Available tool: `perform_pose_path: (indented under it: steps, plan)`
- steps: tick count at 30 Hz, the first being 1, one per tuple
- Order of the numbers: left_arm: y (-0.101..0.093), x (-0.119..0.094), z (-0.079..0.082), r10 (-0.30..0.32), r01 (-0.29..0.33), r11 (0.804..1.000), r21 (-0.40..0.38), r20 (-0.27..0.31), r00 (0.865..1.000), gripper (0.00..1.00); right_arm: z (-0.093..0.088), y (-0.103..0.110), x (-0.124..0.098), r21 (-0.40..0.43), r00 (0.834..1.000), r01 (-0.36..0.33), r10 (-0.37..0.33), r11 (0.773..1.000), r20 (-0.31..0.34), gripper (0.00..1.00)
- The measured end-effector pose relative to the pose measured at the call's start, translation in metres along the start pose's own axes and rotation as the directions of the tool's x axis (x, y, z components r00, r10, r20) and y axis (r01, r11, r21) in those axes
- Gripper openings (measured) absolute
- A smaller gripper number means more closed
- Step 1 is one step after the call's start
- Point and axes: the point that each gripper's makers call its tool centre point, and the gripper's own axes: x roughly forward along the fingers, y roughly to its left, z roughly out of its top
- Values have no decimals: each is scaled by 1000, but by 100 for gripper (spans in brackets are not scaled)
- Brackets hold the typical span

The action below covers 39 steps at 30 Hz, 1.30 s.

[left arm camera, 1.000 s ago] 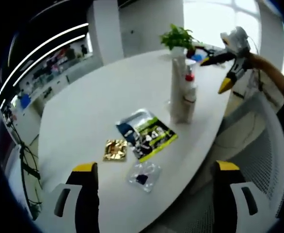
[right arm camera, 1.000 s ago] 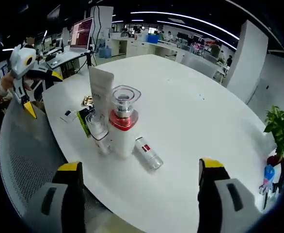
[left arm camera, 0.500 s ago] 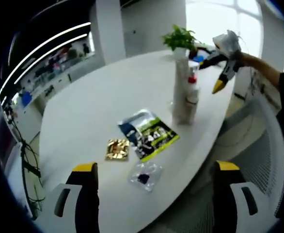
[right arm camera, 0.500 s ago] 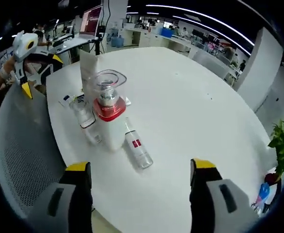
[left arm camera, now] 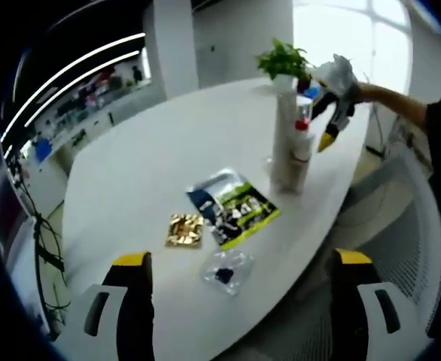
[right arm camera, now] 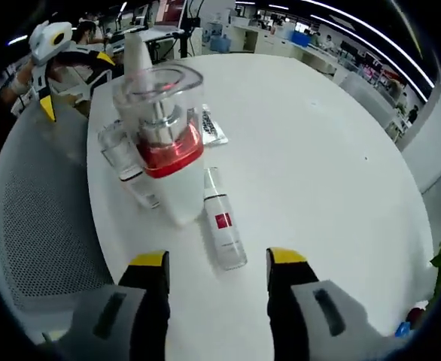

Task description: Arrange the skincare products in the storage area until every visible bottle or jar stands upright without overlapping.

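Clear cylindrical vial [right arm camera: 223, 229] lies flat beside upright red-collared pump bottle [right arm camera: 165, 143].

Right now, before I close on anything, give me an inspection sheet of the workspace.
Surface: white table, oval.
Job's things: pump bottle with red collar, tall white tube and small clear bottle upright; slim bottle with red label lying flat.
Clutter: green sachet, gold sachet, clear pouch.
Grippers: right gripper open above the slim bottle; left gripper open.
Cables: nothing seen.
Surroundings: mesh chair, potted plant.
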Motion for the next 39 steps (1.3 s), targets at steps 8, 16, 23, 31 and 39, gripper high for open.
perform_pose_path:
  steps: [8, 16, 23, 31, 39]
  plan:
    - [4, -2, -4, 10, -10, 1000, -10, -1, 1000, 97, -4, -3, 18, -38, 998, -43, 42, 998, -37, 41]
    - [5, -3, -7, 22, -22, 999, -35, 2, 1000, 97, -2, -5, 32, -46, 996, -78, 76, 996, -49, 36]
    - [4, -6, -9, 33, -33, 998, -48, 0, 999, 97, -8, -8, 44, -39, 993, -96, 93, 995, -74, 32]
    - [7, -9, -8, 47, -46, 997, -63, 3, 999, 97, -11, -8, 51, -40, 991, -111, 108, 993, -78, 28]
    - [8, -9, -11, 51, -51, 996, -69, -5, 999, 97, -12, -6, 53, -11, 990, -122, 121, 992, -66, 22]
